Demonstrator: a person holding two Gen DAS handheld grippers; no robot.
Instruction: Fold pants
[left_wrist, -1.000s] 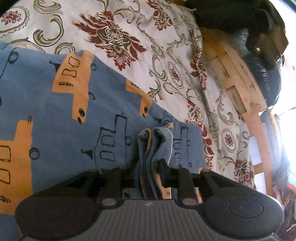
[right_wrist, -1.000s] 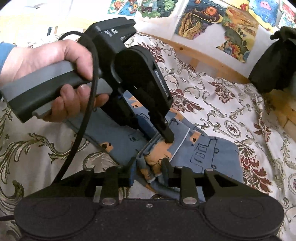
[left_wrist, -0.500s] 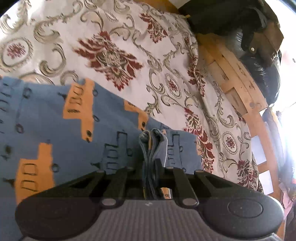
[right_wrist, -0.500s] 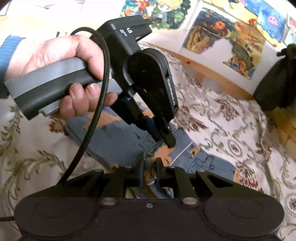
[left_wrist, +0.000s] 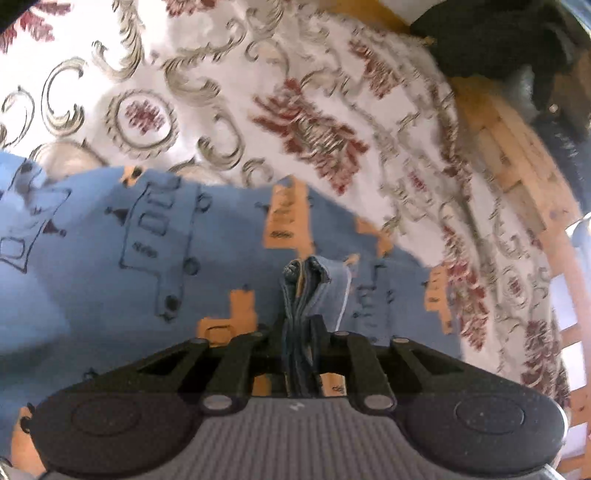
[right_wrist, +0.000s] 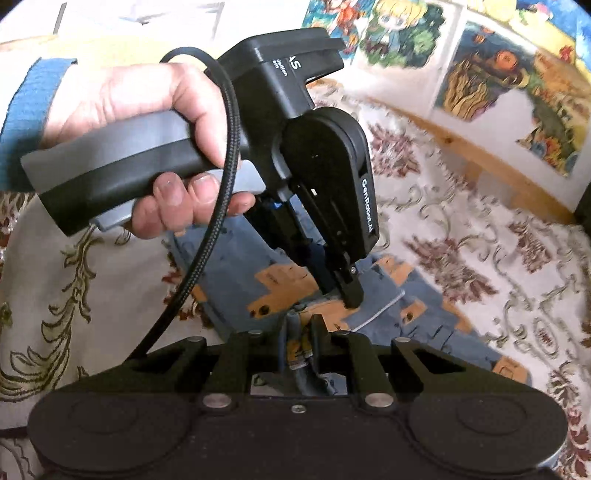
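A: Blue cotton, printed with orange buildings: these are the pants, lying on a bed with a cream bedspread patterned in red flowers and grey scrolls. Starting at the left, the left tongs are pressed onto a bunched edge of the pants, several layers gathered upright between the fingers.

B: Why pinch it that way?

A: Likely to carry all layers over together for a fold. Seen from the right wrist, a hand in a blue sleeve grips the left tool's grey handle, tilting it down so its tip meets the cloth.

B: And the right side?

A: The right tongs are likewise pinching a bunch of the pants, just beside the left tool's tip. Holding two close points probably keeps the edge straight while it is lifted.

B: What else is around?

A: A black braided cable loops from the left tool across the cloth and might snag. To the right run a wooden bed frame and a dark bundle at the corner, well apart from the pants. Colourful pictures hang on the wall behind.
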